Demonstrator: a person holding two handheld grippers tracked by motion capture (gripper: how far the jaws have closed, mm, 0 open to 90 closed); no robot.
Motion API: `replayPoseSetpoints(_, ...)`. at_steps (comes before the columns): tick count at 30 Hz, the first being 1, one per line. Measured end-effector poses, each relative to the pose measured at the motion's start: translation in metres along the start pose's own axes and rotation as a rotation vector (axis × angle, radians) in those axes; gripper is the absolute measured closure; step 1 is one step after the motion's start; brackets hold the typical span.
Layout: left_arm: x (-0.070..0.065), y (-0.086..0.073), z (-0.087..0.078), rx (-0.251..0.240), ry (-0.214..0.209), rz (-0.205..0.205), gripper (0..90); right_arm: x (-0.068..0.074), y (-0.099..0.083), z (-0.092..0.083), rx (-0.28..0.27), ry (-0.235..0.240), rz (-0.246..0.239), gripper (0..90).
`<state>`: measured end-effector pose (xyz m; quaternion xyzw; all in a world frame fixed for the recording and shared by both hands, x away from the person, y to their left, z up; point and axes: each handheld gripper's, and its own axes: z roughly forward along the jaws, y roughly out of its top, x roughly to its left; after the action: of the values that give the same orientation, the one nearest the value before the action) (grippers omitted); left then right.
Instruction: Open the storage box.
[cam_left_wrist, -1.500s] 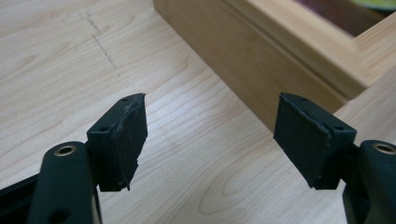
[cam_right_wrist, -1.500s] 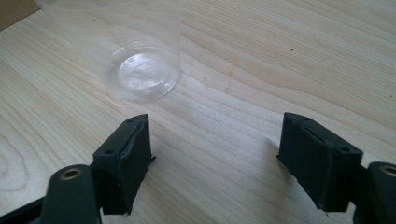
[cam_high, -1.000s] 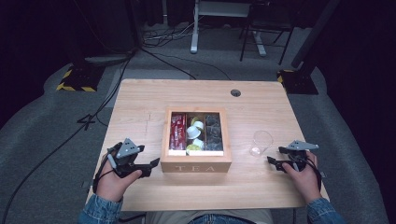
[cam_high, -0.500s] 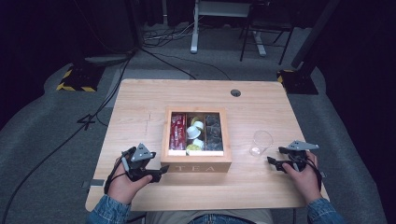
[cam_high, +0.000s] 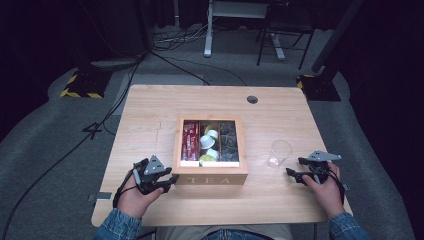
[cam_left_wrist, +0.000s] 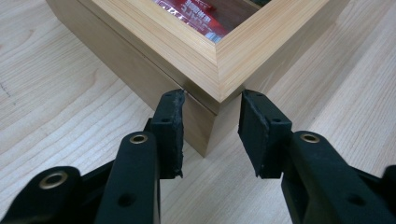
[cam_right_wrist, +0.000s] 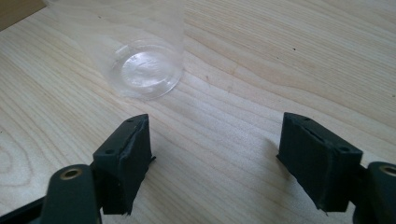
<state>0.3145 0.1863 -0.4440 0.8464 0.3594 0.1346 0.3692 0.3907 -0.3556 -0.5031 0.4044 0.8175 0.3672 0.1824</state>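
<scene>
The pale wooden surface (cam_high: 150, 120) is carrying a square light-wood tea box with "TEA" on its front wall (cam_high: 210, 179) at its centre, and a clear plastic cup (cam_high: 278, 153) is standing near the box's 3 o'clock side. The left tool (cam_high: 167, 181) is sitting at the box's 8 o'clock corner; its jaws have just been closing, and that corner (cam_left_wrist: 219, 93) is lying between them, one pad touching, the other apart. The right tool (cam_high: 295, 173), nearer the cup, is resting wide open and empty, with the cup (cam_right_wrist: 144, 65) lying at its 11 o'clock.
</scene>
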Motion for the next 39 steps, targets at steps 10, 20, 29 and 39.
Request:
replayPoseSetpoints(10, -0.003, 0.004, -0.005, 0.029, 0.019, 0.036, 70.8, 0.0, 0.0, 0.0, 0.001, 0.0, 0.0, 25.2)
replayPoseSetpoints(20, -0.003, 0.007, -0.01, 0.0, 0.03, 0.04, 71.7, 0.001, 0.0, 0.0, 0.002, 0.0, -0.002, 24.4)
replayPoseSetpoints(29, -0.002, 0.01, -0.016, -0.057, 0.033, 0.041, 71.9, 0.004, 0.001, -0.004, -0.004, 0.031, 0.016, 21.2)
replayPoseSetpoints(39, 0.0, 0.015, -0.019, -0.108, 0.037, 0.028, 71.8, 0.015, 0.017, -0.026, -0.045, 0.018, -0.019, 25.0)
